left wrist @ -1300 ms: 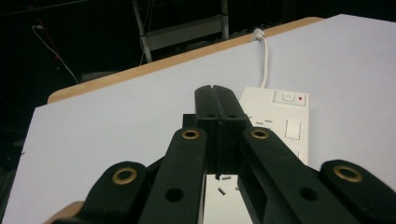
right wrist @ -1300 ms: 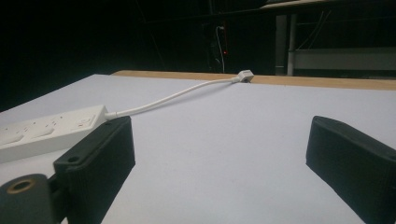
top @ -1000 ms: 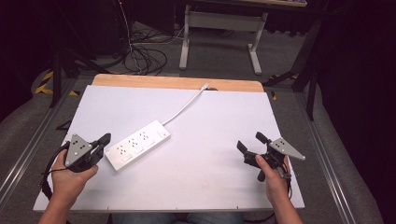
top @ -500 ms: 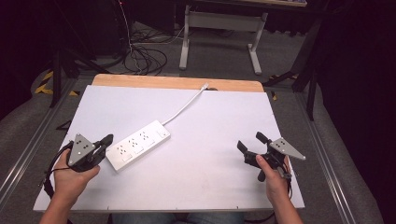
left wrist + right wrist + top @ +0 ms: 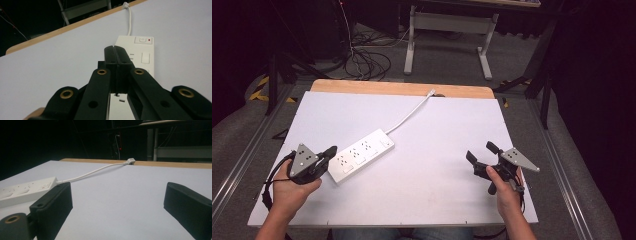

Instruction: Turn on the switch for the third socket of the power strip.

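Now, left claw (image 5: 331,150): jaws pressed flat together with nothing between them, tips just over the near end of the power strip; whether they touch it cannot be told
Left claw, own view (image 5: 116,53): the two black jaws meet in one seam, with the strip's white top running away behind them
Right claw (image 5: 479,152): jaws spread wide, holding nothing, low over bare bench well apart from the strip
Right claw, own view (image 5: 117,195): open bench surface lies between the two parted jaws
Power strip (image 5: 361,155): white, lying flat and slantwise on the left half of the bench, sockets facing up
Strip switch end (image 5: 142,40): a square button with a small red dot beside it, at the far end of the strip
Cord (image 5: 409,115): white, runs from the strip's far end up to the back edge of the bench
Cord plug (image 5: 131,160): small white block resting at the wooden back edge
Bench (image 5: 432,200): white top with a wooden strip along the far side
Hands: left hand (image 5: 292,187) and right hand (image 5: 506,192) each grip a claw handle near the front edge
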{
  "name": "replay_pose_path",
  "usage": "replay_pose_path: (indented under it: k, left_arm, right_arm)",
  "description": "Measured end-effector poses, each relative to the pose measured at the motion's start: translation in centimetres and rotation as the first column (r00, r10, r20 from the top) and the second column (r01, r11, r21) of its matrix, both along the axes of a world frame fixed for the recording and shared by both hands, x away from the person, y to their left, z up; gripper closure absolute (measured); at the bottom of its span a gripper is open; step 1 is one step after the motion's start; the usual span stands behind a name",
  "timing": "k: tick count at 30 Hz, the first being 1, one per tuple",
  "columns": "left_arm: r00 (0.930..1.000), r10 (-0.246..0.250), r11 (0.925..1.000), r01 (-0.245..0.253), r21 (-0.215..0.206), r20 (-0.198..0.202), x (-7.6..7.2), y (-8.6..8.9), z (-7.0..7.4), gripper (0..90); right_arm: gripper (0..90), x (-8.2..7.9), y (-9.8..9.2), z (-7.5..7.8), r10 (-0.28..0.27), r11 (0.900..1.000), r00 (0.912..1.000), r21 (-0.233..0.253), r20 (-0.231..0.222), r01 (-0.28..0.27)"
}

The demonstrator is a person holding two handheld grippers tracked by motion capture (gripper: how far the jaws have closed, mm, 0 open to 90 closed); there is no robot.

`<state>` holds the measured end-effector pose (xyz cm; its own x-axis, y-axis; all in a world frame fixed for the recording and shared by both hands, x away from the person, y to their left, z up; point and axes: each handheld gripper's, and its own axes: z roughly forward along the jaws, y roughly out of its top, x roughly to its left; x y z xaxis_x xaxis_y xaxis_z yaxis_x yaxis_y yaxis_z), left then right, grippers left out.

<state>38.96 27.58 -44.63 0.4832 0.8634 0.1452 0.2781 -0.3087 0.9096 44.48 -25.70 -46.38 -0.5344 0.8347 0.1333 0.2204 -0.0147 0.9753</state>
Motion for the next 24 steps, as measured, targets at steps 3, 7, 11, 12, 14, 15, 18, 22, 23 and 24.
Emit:
replay_pose_path:
  k: [3, 7, 11, 12, 14, 15, 18, 22, 23, 24]
  left_arm:
    - [1.0000, -0.002, 1.0000, 0.002, 0.008, -0.001, 0.02, -0.06, -0.03, 90.0]
    - [1.0000, -0.005, 1.0000, 0.005, 0.008, -0.005, 0.05, -0.10, -0.07, 89.9]
    - [0.9999, -0.012, 0.9997, 0.012, 0.019, -0.010, 0.08, -0.19, -0.09, 90.0]
    - [0.9998, -0.016, 0.9997, 0.017, 0.020, -0.014, 0.10, -0.22, -0.10, 90.0]
    - [0.9996, -0.022, 0.9993, 0.023, 0.031, -0.017, 0.10, -0.24, -0.10, 89.9]
    - [0.9995, -0.026, 0.9992, 0.026, 0.031, -0.020, 0.10, -0.27, -0.13, 90.0]
    - [0.9993, -0.028, 0.9991, 0.029, 0.030, -0.023, 0.12, -0.36, -0.17, 90.0]
    - [0.9987, -0.039, 0.9984, 0.041, 0.039, -0.033, 0.14, -0.57, -0.25, 90.0]
    - [0.9986, -0.042, 0.9978, 0.044, 0.050, -0.032, 0.16, -0.58, -0.25, 90.0]
    - [0.9983, -0.047, 0.9974, 0.049, 0.053, -0.035, 0.17, -0.62, -0.25, 90.0]
  right_arm:
    - [8.7, -0.02, 0.00, 0.01, 0.000, 1.000, 1.0000, 0.002, 0.000, 0.000]
    - [8.7, -0.02, -0.02, 0.02, 0.000, 1.000, 1.0000, 0.003, 0.000, 0.000]
    - [8.7, -0.01, -0.04, 0.02, 0.000, 1.000, 1.0000, 0.003, 0.000, 0.000]
    - [8.7, -0.01, -0.03, 0.01, 0.000, 1.000, 1.0000, 0.004, 0.000, 0.000]
    - [8.7, -0.01, -0.02, 0.02, 0.001, 1.000, 1.0000, 0.003, 0.001, -0.001]
    - [8.7, -0.01, -0.03, 0.02, 0.002, 1.000, 1.0000, 0.003, 0.001, -0.002]
    - [8.8, 0.00, -0.04, 0.01, 0.000, 1.000, 1.0000, 0.003, -0.001, 0.000]
    - [8.8, -0.03, -0.06, 0.02, 0.000, 1.000, 1.0000, 0.006, 0.000, 0.000]
    - [8.7, -0.03, -0.06, 0.02, 0.000, 1.000, 1.0000, 0.006, 0.000, 0.000]
    - [8.7, -0.03, -0.06, 0.02, 0.000, 1.000, 1.0000, 0.007, -0.001, 0.000]
